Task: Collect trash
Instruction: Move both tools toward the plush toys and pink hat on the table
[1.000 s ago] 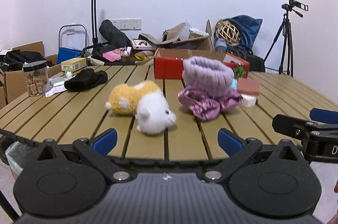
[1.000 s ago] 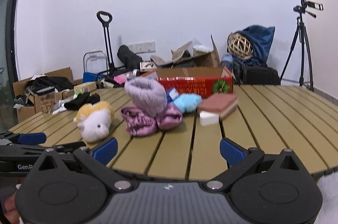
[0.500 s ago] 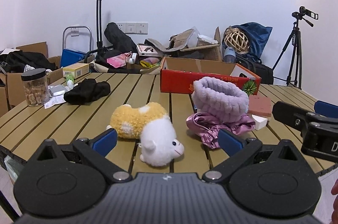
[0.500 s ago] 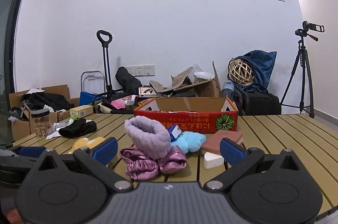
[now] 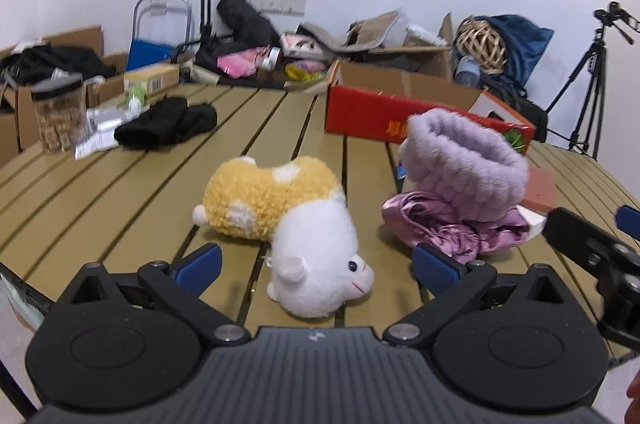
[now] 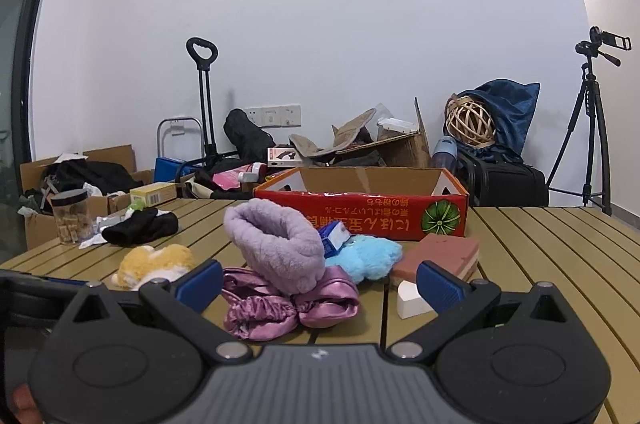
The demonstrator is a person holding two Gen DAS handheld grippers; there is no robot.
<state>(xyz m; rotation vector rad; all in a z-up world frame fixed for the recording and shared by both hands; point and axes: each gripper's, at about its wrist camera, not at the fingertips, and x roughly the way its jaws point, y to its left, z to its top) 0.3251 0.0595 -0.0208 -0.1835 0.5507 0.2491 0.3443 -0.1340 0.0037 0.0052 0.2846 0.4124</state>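
Your left gripper (image 5: 316,260) was spread wide and empty at lower centre, the plush toy (image 5: 288,224) lying between its fingertips on the slatted table (image 5: 100,192). Your right gripper (image 6: 318,278) was likewise spread and empty, low in its frame, before the purple fleece (image 6: 276,244) atop pink satin cloth (image 6: 280,300); the red box (image 6: 368,208) stood behind

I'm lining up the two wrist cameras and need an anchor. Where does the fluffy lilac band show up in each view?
Left wrist: the fluffy lilac band sits right of centre, on the pink satin cloth, right of the plush toy.
Right wrist: the band sits left of centre, on the same cloth.
Shared landmark: the red cardboard box behind it.
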